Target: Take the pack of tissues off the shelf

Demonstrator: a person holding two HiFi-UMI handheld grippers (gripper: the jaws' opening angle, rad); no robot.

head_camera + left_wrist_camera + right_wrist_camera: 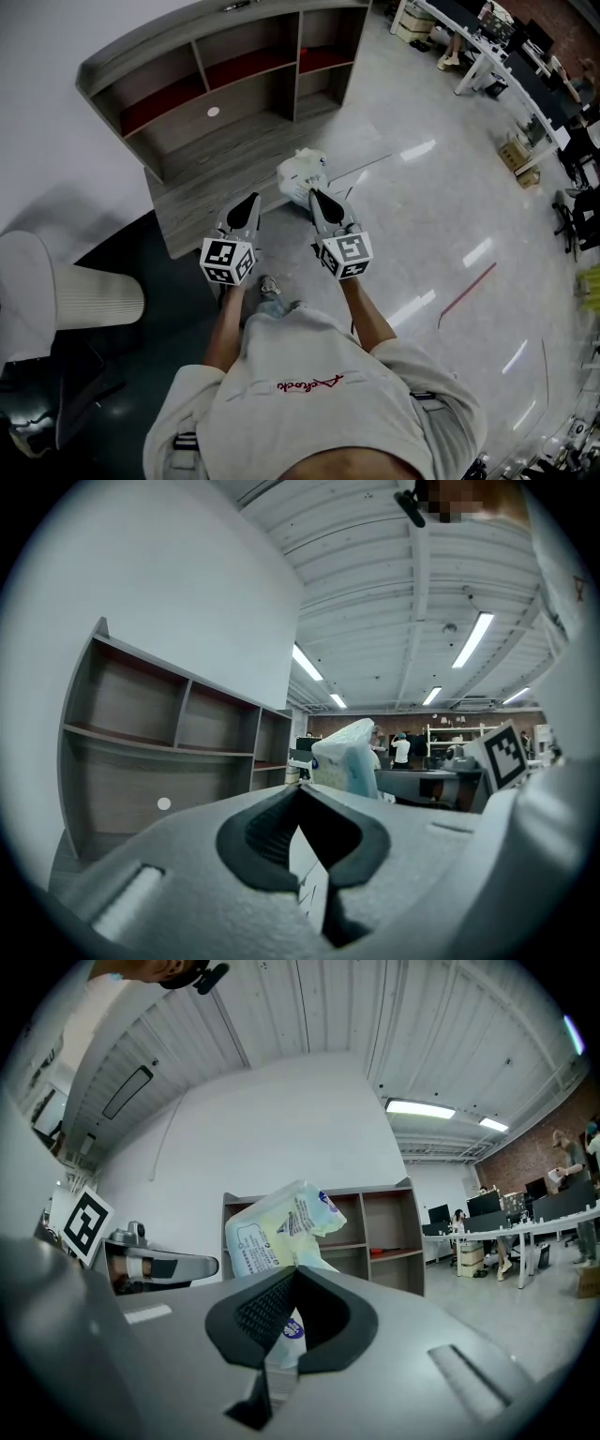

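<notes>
A person stands before a low grey shelf (228, 142) of wood-grain board. It has open square compartments, and the upper ones are backed in dark red. A small white disc sits on the back panel of the wide lower bay. The floor (441, 216) is pale, glossy and reflects strip lights.

The right gripper (314, 194) has smooth grey plastic jaws with ribbed black pads. The jaws are pressed together on the crinkled wrapper of the pack of tissues (277, 1224). The pack is a soft, puffy plastic packet, white with pale yellow and blue tints. It is off the shelf, held in the air just in front of the shelf's front edge. The wrapper carries blocks of small dark print and a round blue logo, all too small to read.

The left gripper (254, 198) is beside it, its jaws closed tip to tip with nothing between them. Each gripper carries a cube with black-and-white square markers (228, 260).

The person's light shirt (309, 394) bears red cursive lettering that cannot be read
</notes>
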